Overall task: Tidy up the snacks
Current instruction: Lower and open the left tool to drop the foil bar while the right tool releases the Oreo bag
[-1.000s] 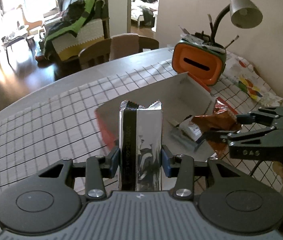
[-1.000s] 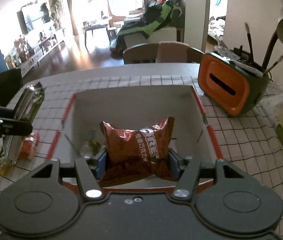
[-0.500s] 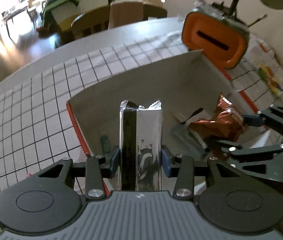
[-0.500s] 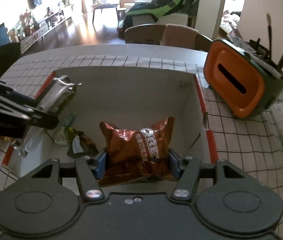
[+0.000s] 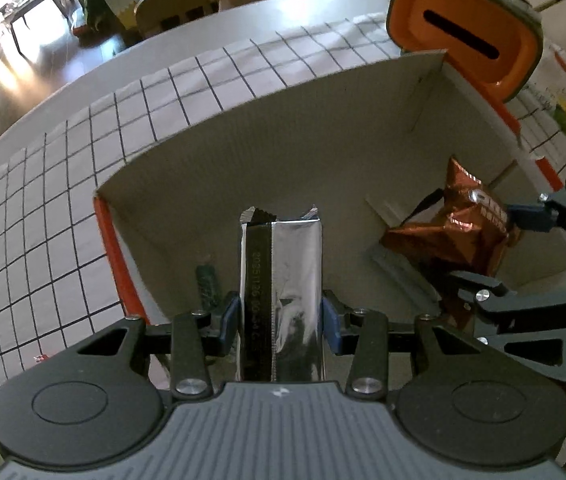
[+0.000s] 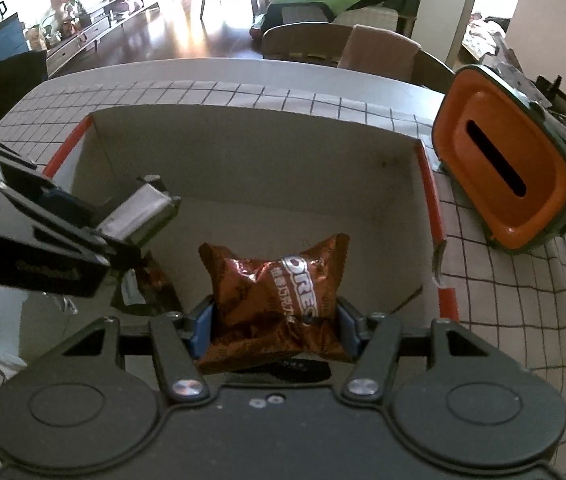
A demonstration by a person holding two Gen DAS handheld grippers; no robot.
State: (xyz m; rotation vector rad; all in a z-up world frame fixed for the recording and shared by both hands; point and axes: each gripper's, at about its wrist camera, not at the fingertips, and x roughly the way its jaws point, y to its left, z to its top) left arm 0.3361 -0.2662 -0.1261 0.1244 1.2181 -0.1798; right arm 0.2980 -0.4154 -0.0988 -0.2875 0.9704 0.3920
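Over the cardboard box [image 6: 243, 152]: left gripper [image 5: 281, 316] clamps silver packet [image 5: 283, 280], right gripper [image 6: 275, 320] clamps brown Oreo bag [image 6: 275, 296].

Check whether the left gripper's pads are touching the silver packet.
Touching. The left wrist view shows the left gripper with both blue pads pressed flat against the sides of the silver packet, no gap.

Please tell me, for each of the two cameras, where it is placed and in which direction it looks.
Left wrist: sits on the left tongs, looks steeply down into the cardboard box; own tongs grip a silver packet, right tongs at right edge.
Right wrist: sits on the right tongs, looks down into the box; own tongs grip a brown Oreo packet, left tongs at left.
Shared: box, both packets, orange holder.
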